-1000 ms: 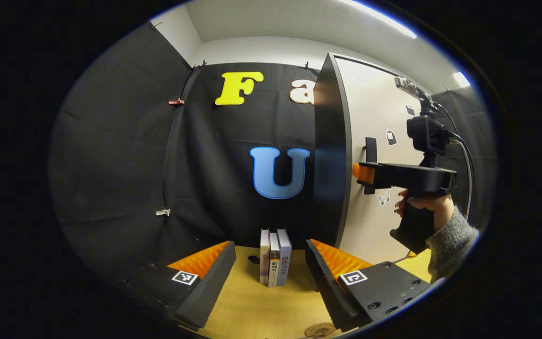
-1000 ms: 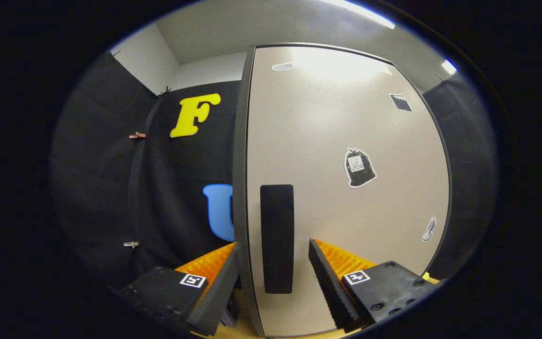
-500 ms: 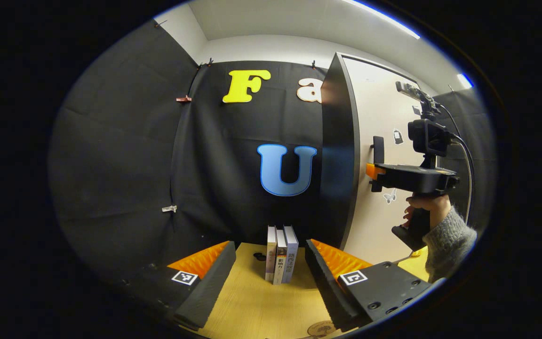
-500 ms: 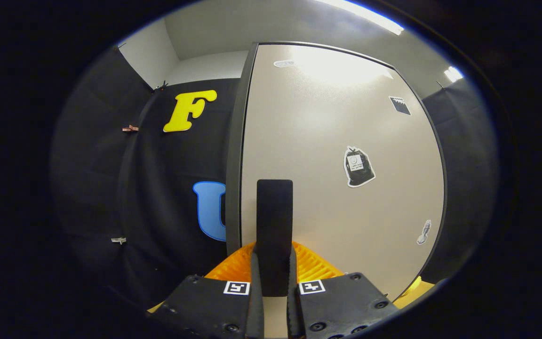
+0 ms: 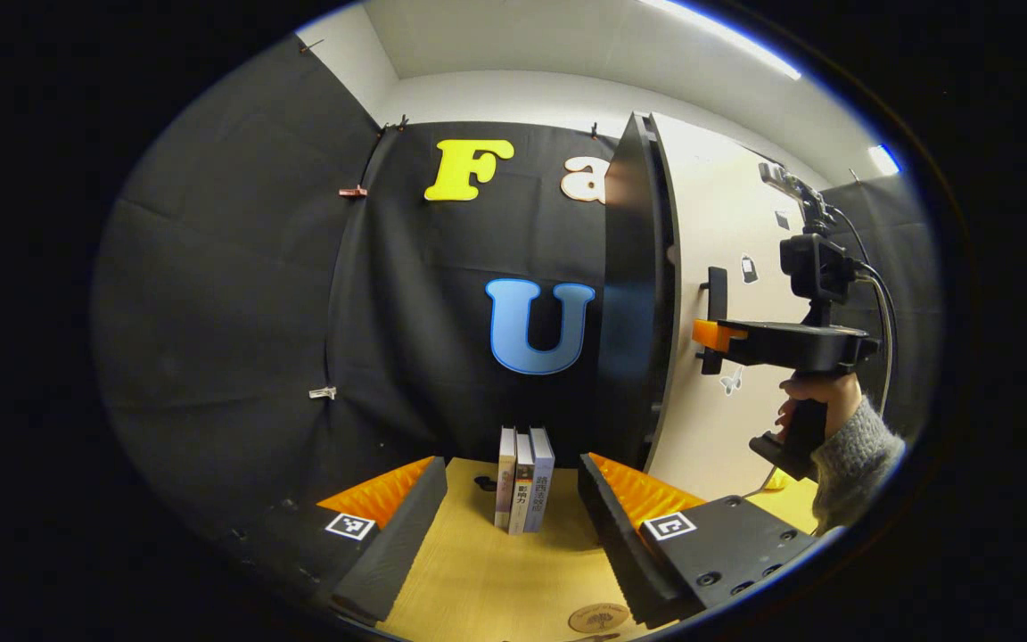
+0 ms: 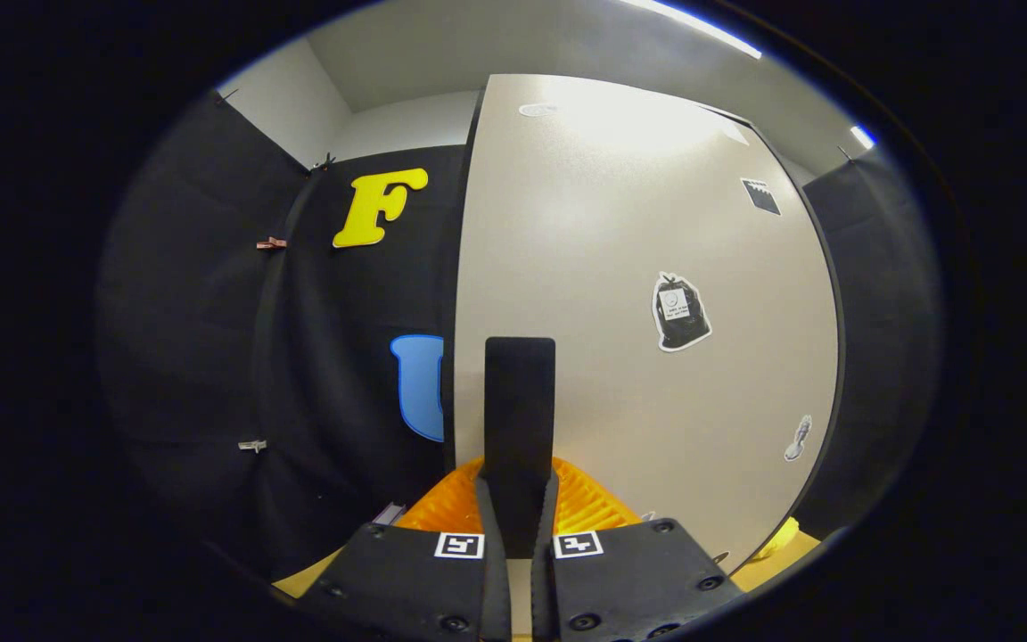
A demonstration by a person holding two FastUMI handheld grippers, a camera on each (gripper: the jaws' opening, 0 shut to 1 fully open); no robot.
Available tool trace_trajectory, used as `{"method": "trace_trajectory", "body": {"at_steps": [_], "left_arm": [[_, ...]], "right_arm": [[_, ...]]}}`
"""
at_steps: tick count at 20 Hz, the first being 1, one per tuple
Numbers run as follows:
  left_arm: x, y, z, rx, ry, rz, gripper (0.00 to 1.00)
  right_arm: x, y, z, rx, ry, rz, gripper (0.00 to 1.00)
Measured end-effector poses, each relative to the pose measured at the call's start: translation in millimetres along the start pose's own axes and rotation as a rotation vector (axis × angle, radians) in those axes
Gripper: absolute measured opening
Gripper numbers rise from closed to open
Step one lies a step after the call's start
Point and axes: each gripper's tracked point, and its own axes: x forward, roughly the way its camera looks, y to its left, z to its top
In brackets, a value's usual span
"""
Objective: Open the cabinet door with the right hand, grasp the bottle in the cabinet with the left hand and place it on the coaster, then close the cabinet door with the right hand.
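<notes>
In the right gripper view, my right gripper [image 6: 518, 535] is shut on the black vertical handle [image 6: 519, 410] of the beige cabinet door [image 6: 647, 223]. The left gripper view shows that right gripper [image 5: 708, 343] from the side, held by a hand [image 5: 812, 392], clamped on the handle [image 5: 718, 285]. There the door [image 5: 727, 223] stands slightly ajar from the dark cabinet side [image 5: 629, 294]. The door hides the cabinet's inside. My left gripper [image 5: 513, 526] hangs open over the wooden table [image 5: 478, 580]. A round wooden coaster [image 5: 598, 617] lies beside its right finger.
Three upright books [image 5: 522, 481] stand on the table ahead of my left gripper, near the cabinet's left side, with a small black object [image 5: 484, 483] beside them. Stickers [image 6: 679, 312] dot the door. A grey sleeve [image 5: 852, 459] is at the right.
My right gripper closed on the door handle and has pulled the door a crack away from the cabinet. My left gripper has hardly moved and stays open.
</notes>
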Motion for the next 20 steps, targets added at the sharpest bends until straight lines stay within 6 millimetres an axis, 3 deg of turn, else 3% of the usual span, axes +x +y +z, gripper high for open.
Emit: {"method": "trace_trajectory", "body": {"at_steps": [2, 4, 8, 14, 20], "left_arm": [[-4, -5, 1, -0.005, -0.001, -0.016, 0.94], [-21, -12, 2, -0.01, -0.003, -0.026, 0.94], [-37, -25, 7, 0.015, -0.014, -0.039, 0.94], [-47, -52, 13, 0.005, -0.014, -0.099, 0.94], [-78, -107, 13, 0.011, -0.017, -0.194, 0.9]], "right_arm": [[-8, 0, 2, 0.023, 0.006, 0.021, 0.13], [-19, 0, 4, 0.016, 0.007, 0.033, 0.13], [-52, -10, 6, 0.021, 0.019, 0.054, 0.13], [-89, -25, 11, 0.034, 0.043, 0.093, 0.13], [-130, -53, 16, 0.034, 0.077, 0.114, 0.13]]}}
